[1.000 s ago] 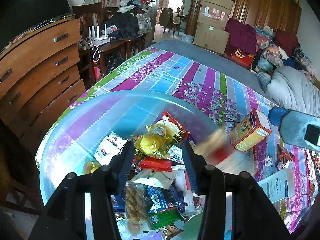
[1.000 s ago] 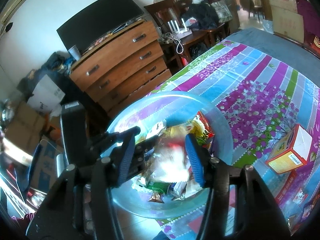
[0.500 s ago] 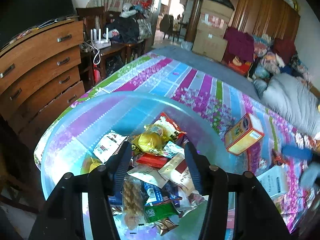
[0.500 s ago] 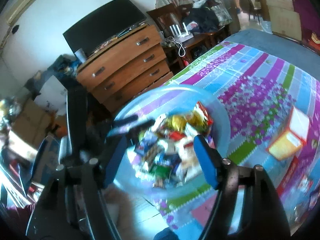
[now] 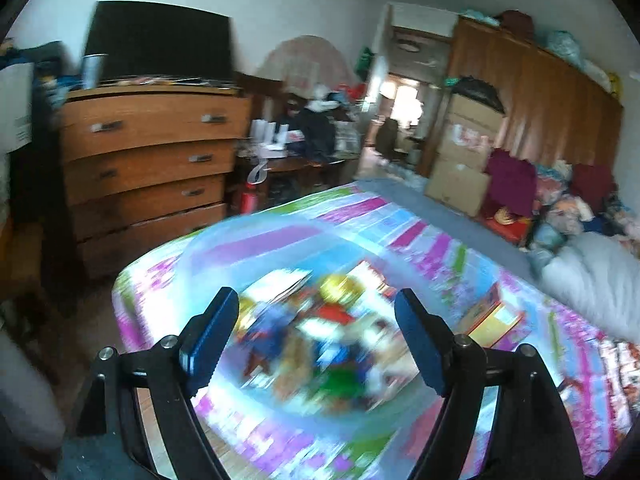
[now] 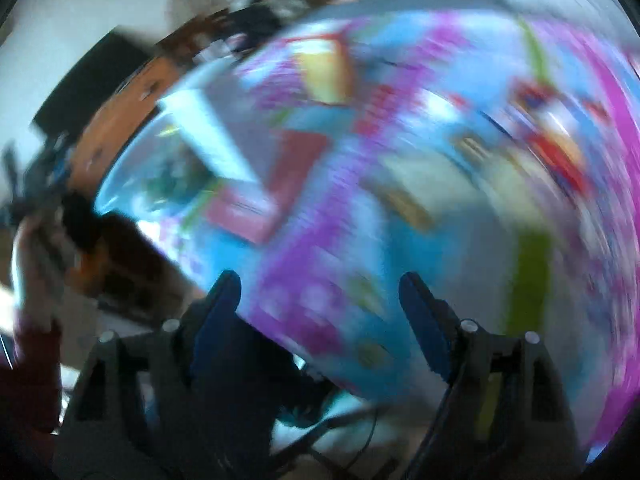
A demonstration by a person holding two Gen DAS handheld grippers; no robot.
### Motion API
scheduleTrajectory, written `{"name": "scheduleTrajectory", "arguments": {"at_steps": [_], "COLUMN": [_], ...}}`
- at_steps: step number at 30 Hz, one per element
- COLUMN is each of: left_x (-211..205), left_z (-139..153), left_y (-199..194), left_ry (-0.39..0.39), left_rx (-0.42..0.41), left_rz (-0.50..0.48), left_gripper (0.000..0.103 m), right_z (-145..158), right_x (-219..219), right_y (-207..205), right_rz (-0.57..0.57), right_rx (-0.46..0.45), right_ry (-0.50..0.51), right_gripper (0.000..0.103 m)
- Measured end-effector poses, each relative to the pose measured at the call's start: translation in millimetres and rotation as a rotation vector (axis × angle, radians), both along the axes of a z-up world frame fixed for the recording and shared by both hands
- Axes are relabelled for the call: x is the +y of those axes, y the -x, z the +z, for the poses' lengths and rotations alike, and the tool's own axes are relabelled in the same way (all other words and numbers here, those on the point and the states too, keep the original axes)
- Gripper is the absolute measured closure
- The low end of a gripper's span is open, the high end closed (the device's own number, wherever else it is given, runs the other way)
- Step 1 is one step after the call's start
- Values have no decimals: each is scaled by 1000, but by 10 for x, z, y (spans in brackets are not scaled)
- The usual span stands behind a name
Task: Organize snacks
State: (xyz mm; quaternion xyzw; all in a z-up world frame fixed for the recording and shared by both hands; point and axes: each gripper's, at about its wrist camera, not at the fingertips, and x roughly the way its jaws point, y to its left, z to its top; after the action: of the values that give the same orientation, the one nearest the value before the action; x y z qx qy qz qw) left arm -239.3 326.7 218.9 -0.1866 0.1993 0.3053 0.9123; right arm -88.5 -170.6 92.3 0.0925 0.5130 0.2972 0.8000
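**Both grippers spread, nothing held**

Left gripper [image 5: 316, 310] hovers spread and empty above the clear bowl [image 5: 224, 240] of snacks [image 5: 320, 336] on the striped cloth [image 5: 440, 240]; right gripper [image 6: 320, 296] gapes wide, view badly blurred; yellow box [image 5: 494, 314] lies beside the bowl.

Cluttered bedroom with white walls.
A wooden dresser [image 5: 148, 160] with a dark screen [image 5: 160, 40] stands at left; wardrobe [image 5: 532, 108] and cardboard boxes [image 5: 464, 160] upper right; bright doorway [image 5: 404, 104] center top.
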Motion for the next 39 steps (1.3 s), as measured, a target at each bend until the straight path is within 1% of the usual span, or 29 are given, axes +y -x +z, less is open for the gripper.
{"name": "scheduleTrajectory", "arguments": {"at_steps": [1, 2, 4, 5, 6, 9, 10, 11, 13, 17, 20, 23, 26, 27, 28, 30, 31, 33, 37, 39], "left_x": [-66, -178, -398, -532, -730, -1229, -1392, -1538, -1802, -2278, -2537, -2704, -2787, -2815, -2813, -2819, -2806, -2770, -2707, -2679], "left_z": [-111, -274, -523, -644, -782, -1034, -1097, -1123, -1133, -1070, -1019, -939, -953, -964, -981, -1055, -1074, -1098, -1073, -1067], "left_y": [73, 154, 205, 203, 193, 38, -28, -113, -265, -648, -892, -1072, -1139, -1113, -1108, -1128, -1121, -1096, -1039, -1028], "left_ry": [-3, -5, -1, -10, -21, -8, 2, 2, -23, -53, -41, -34, -35, -31, -26, -10, -3, 10, 7, 20], "left_rx": [23, 64, 146, 194, 252, 354, 375, 388, 398, 400, 386, 373, 384, 389, 396, 418, 428, 435, 440, 443], "left_rz": [10, 7, -35, -61, -103, -240, -289, -335, -412, -546, -601, -644, -667, -669, -671, -680, -680, -674, -677, -678], "left_gripper": [22, 22, 22, 22, 22, 22, 22, 22, 22, 22, 22, 22, 22, 22, 22, 22, 22, 22, 22, 22], "right_z": [-79, -152, -307, -357, -397, -481, -508, -505, -480, -498, -510, -500, -424, -407, -417, -469, -519, -597, -714, -743], "right_x": [-218, -404, -773, -886, -959, -1059, -1070, -1072, -1085, -1147, -1193, -1157, -1032, -949, -864, -680, -546, -352, -121, -61], "right_y": [10, 12, 27, 33, 39, 77, 81, 89, 105, 157, 189, 101, -145, -273, -402, -651, -810, -1038, -1318, -1407], "right_rz": [-51, -95, -190, -214, -228, -234, -229, -228, -218, -214, -213, -191, -144, -109, -77, -3, 39, 82, 102, 108], "right_rx": [18, 35, 60, 66, 68, 51, 52, 47, 23, 8, -4, -11, -73, -94, -106, -113, -120, -135, -174, -177], "right_ry": [-9, -22, -48, -61, -75, -82, -93, -97, -111, -136, -149, -140, -69, -27, 14, 85, 142, 228, 354, 373], "right_gripper": [20, 20, 20, 19, 19, 19, 19, 19, 19, 19, 19, 19, 19, 19, 18, 12, 12, 12, 11, 4]}}
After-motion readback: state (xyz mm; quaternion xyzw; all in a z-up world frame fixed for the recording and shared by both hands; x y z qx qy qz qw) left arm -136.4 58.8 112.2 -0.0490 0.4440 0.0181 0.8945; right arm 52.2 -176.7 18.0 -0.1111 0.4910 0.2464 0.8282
